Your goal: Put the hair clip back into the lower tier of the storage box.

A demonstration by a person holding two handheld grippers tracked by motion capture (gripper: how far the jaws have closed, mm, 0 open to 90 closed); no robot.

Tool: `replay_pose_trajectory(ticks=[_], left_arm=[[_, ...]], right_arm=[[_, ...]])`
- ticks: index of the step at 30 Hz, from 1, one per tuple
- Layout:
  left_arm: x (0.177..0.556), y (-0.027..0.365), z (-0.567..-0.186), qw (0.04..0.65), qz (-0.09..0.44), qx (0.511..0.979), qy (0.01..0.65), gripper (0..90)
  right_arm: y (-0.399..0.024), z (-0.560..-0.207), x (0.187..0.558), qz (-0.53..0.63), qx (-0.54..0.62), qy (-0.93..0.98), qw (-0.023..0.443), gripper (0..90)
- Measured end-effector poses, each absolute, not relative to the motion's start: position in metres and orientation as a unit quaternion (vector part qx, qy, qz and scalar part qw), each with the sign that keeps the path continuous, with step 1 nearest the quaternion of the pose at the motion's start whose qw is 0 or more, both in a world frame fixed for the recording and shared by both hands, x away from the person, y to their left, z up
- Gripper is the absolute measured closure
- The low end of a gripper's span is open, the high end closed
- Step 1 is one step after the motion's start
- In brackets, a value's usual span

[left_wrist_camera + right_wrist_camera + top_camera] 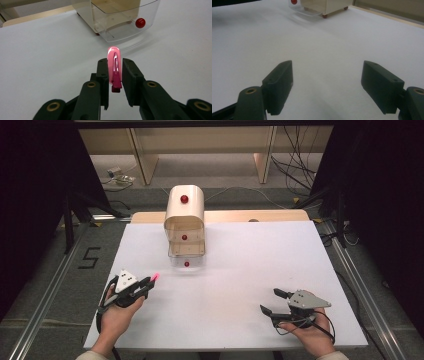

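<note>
Pink clip: a small translucent pink clip (114, 67) is pinched upright between the fingers of the left gripper (150, 282), held low over the white worktop (240, 285), near the front of the drawer unit.
Drawer unit: a cream cabinet (185, 210) stands at the far middle of the worktop; its lowest clear drawer (125, 25) is pulled out toward the person.
Right gripper: the right gripper (272, 301) rests at the near right, well apart from the cabinet, fingers spread wide and empty.
Step in hand: probably carrying the clip to the open drawer.
Next move: likely lift the clip above the clear rim, bring it over the drawer, then release.
Count: one clip, one cabinet, three red knobs (184, 199), two grippers.
</note>
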State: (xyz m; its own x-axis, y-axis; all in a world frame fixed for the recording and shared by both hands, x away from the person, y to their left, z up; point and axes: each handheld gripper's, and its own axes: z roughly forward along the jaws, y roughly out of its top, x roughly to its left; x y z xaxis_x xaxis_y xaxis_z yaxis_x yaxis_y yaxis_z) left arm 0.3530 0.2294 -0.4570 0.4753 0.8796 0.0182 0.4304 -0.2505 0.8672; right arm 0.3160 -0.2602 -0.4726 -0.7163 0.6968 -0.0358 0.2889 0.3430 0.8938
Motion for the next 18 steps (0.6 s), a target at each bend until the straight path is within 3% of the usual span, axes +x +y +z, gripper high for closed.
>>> replay_pose_trajectory(ticks=[18], left_arm=[[0.3602,0.2271,-0.4501,0.429,0.269,0.744,0.436,76.0]], right_arm=[[-0.2599,-0.4728,0.3160,0.481,0.311,0.792,0.211,26.6]])
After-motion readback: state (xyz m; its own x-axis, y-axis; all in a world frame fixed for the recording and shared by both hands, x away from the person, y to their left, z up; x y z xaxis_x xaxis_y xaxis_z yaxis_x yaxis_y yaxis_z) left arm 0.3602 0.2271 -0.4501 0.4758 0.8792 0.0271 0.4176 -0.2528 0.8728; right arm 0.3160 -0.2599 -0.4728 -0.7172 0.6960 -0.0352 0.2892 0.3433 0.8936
